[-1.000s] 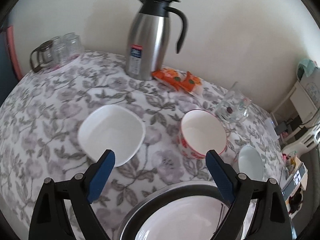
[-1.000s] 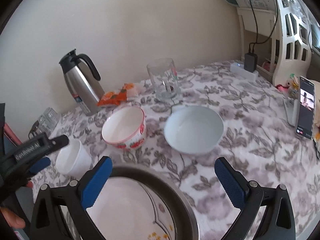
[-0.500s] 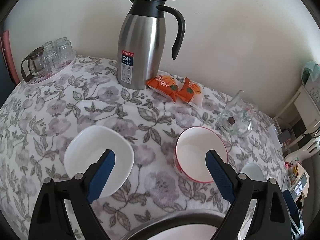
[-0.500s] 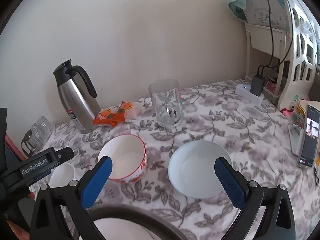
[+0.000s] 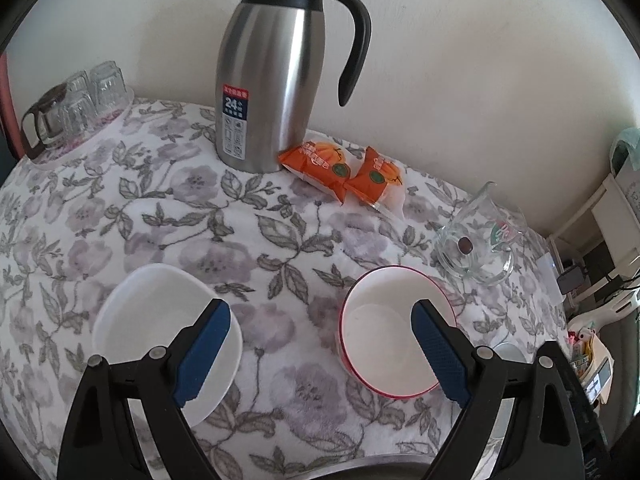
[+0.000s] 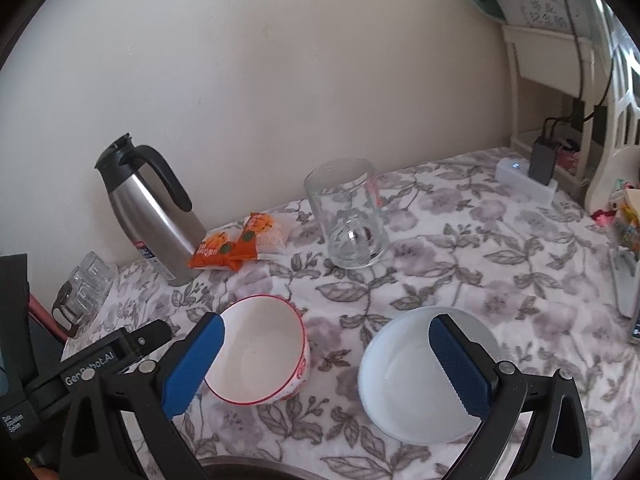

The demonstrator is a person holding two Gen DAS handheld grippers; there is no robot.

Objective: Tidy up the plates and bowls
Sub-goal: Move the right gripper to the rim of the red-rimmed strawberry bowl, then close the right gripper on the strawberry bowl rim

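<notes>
Blue-padded and spread wide, my left gripper (image 5: 320, 344) hangs over the flowered tablecloth (image 5: 248, 216) with nothing between its fingers; my right gripper (image 6: 326, 354) is likewise apart and empty. Three bowls sit on the table near its front edge: one square white bowl (image 5: 160, 320) toward the left, one red-rimmed bowl (image 5: 384, 332) in the middle, one pale round bowl (image 6: 416, 368) to the right, each standing apart from the others. At the very front edge, one dark metal rim (image 5: 400, 465) of a pan or tray just shows; its contents cannot be made out. Further back stand one steel thermos jug (image 5: 268, 88) against the wall, two orange snack packets (image 5: 344, 170) touching beside its base, and one clear glass pitcher (image 6: 348, 220). One cluster of small upturned glasses (image 5: 80, 100) occupies the back left corner; their count is unclear. Past the right edge, a white shelf unit (image 6: 600, 80) with cables meets the plain cream wall (image 6: 320, 60).
</notes>
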